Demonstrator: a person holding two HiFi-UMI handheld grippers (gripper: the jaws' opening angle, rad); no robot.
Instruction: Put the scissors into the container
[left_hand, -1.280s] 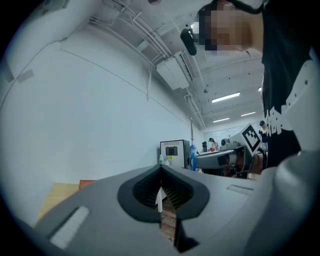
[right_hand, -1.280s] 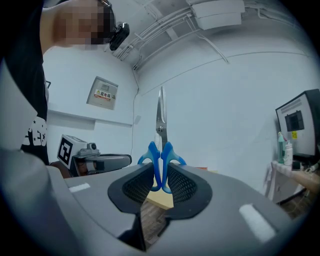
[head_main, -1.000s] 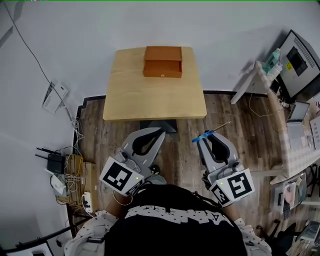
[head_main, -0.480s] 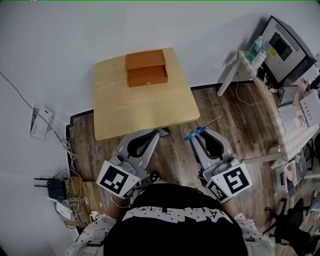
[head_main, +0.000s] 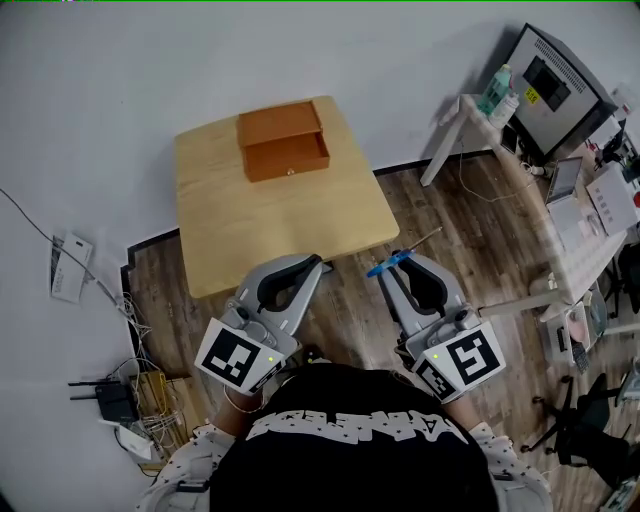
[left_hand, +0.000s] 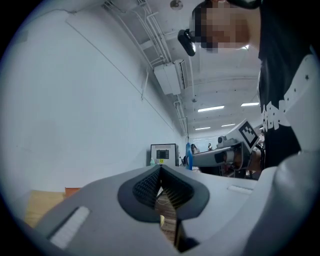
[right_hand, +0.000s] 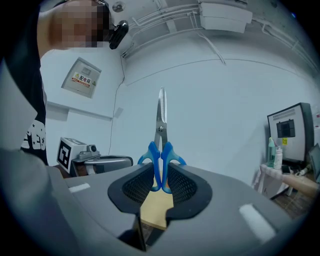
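Blue-handled scissors stick out of my right gripper, blades pointing away; its jaws are shut on the handles. In the head view the scissors show at the tip of the right gripper, above the wooden floor just off the table's near right corner. The container is a brown wooden box at the far side of the light wooden table. My left gripper hangs at the table's near edge, jaws shut with nothing between them; in its own view the left gripper is closed tip to tip.
A white desk with a monitor and bottles stands at the right. Cables, a router and a power strip lie on the floor at the left by the white wall. An office chair base sits at the lower right.
The head view has swung, so the table and box now sit further left and tilted. Both grippers keep their pose, the scissors still in the right one.
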